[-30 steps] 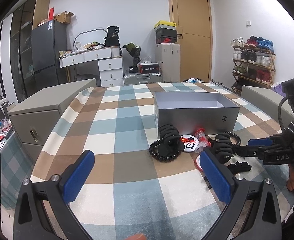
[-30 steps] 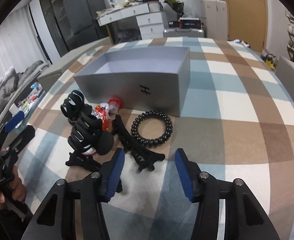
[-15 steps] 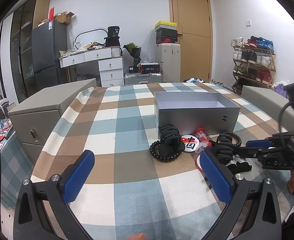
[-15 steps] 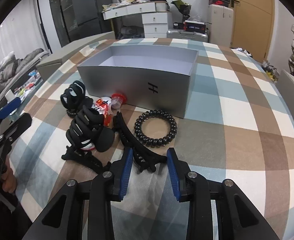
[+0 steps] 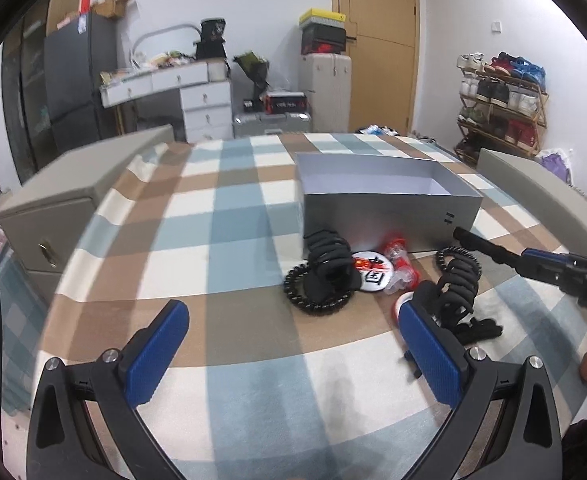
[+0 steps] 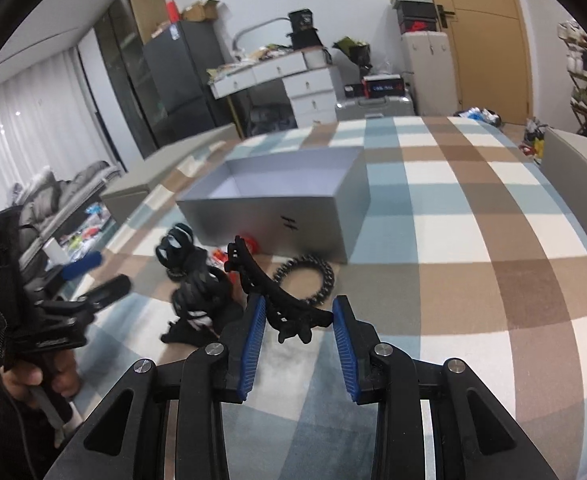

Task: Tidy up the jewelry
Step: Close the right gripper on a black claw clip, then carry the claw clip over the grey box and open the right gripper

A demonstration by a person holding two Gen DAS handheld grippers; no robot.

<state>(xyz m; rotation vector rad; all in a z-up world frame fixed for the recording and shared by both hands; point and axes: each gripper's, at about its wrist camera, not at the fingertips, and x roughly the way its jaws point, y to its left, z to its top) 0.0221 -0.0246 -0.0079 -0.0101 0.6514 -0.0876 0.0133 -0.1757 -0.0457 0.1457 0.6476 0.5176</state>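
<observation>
Since a second ago your right claw (image 6: pixel 298 334) has closed on the flat black hair clip (image 6: pixel 271 292) and lifted it. Your left claw (image 5: pixel 293 344) gapes empty; clips (image 5: pixel 329 266) at twelve o'clock front the grey box (image 5: pixel 389 210).

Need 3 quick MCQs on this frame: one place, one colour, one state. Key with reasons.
1. Where does the spiral hair tie lie?
A. in the box
B. on the cloth before the box
C. on the cabinet

2. What colour are the gripper pads?
A. red
B. green
C. blue

3. What is the state of the right gripper?
A. shut on the black hair clip
B. open, nothing between the pads
C. out of view

Key: B, it lies in front of the grey box. C, the pads show blue. A, the black hair clip sits clamped between the pads, off the checked tablecloth.
</observation>
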